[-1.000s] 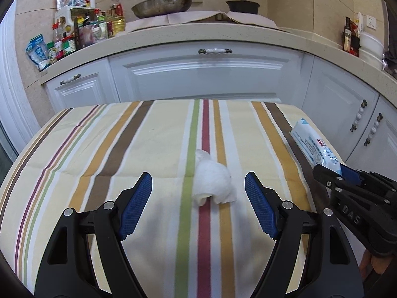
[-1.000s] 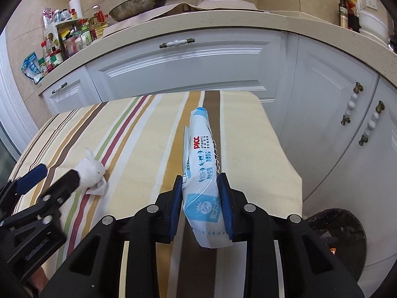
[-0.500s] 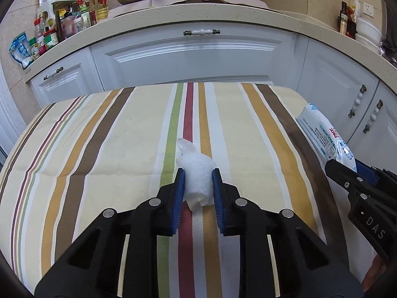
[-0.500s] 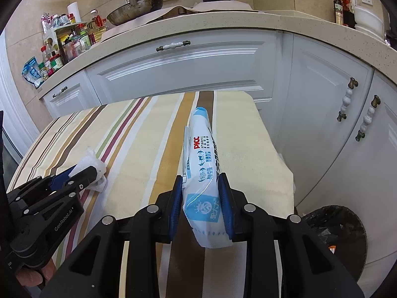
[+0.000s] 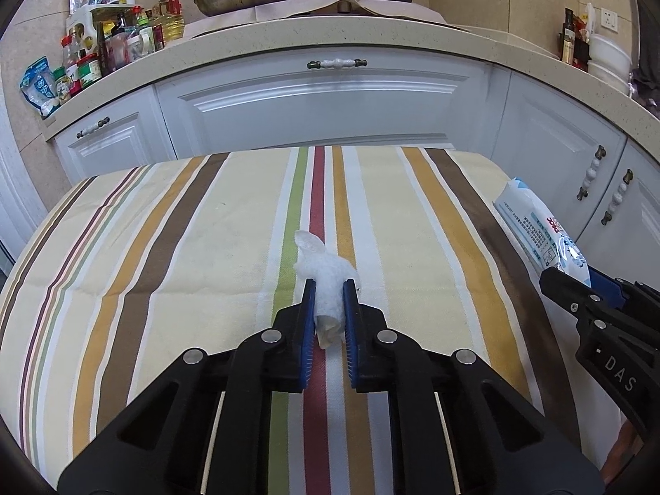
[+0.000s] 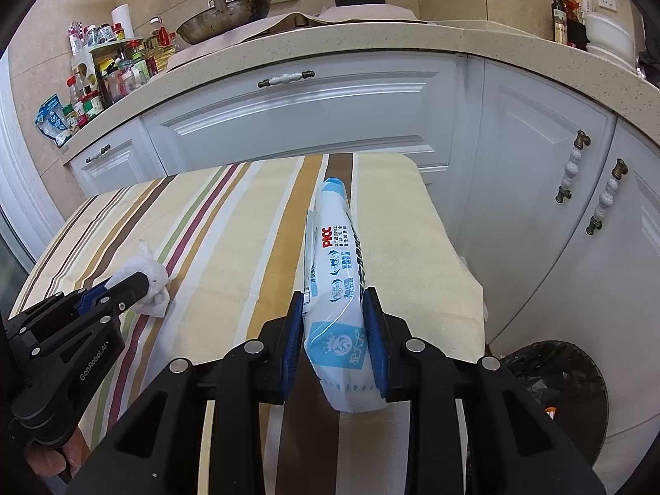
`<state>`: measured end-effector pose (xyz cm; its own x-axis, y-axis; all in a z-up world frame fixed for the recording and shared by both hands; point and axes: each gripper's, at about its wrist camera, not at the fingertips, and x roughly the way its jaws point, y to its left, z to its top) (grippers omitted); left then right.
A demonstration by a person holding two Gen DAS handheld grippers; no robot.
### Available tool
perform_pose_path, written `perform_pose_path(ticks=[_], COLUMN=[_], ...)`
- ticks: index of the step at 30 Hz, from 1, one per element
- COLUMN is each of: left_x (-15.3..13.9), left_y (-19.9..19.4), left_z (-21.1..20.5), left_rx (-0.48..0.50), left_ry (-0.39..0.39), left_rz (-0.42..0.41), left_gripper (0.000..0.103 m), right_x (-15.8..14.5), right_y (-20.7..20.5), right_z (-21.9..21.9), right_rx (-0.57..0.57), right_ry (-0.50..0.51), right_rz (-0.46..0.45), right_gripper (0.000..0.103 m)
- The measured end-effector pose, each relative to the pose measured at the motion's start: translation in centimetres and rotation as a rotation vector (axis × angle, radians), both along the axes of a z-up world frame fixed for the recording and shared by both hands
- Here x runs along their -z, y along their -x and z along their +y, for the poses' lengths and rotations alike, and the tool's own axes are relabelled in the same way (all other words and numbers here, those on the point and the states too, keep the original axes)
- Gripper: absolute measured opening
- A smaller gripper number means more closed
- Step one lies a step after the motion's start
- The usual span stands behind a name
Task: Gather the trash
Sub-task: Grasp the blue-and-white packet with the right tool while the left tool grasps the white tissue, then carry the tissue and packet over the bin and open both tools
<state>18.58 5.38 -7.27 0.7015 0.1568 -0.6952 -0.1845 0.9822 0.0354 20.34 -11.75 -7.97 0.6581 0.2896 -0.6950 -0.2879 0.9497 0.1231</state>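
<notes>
A crumpled white tissue [image 5: 328,278] sits on the striped counter [image 5: 412,222], pinched between the left tongs [image 5: 328,305]. Being soft, it may slip free when lifted. The right tongs [image 6: 335,321] are clamped on a wipes packet [image 6: 332,272], near the black bin [image 6: 555,387] beside the counter.

Soft crumpled paper tissue [image 5: 328,284] between the fingers; shiny plastic wet-wipe pack [image 6: 336,288] between the other fingers; matt striped cloth [image 5: 185,255] below
</notes>
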Motion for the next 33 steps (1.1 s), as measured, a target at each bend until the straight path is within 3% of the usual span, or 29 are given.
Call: perform_pose_path(ticks=[13, 33], left_x=[-0.8, -4.1], left_y=[2.6, 10.4], left_z=[1.9, 3.3], left_rx=[-0.035, -0.050], left_ry=[0.021, 0.021], left_rz=[-0.026, -0.109], left_gripper=[0.012, 0.012], right_x=[-0.9, -3.1], right_y=[1.7, 7.7], right_z=[0.2, 1.2], right_rx=[-0.010, -0.062], right_ry=[0.000, -0.005], right_rz=[-0.060, -0.117], right_gripper=[0.030, 0.030])
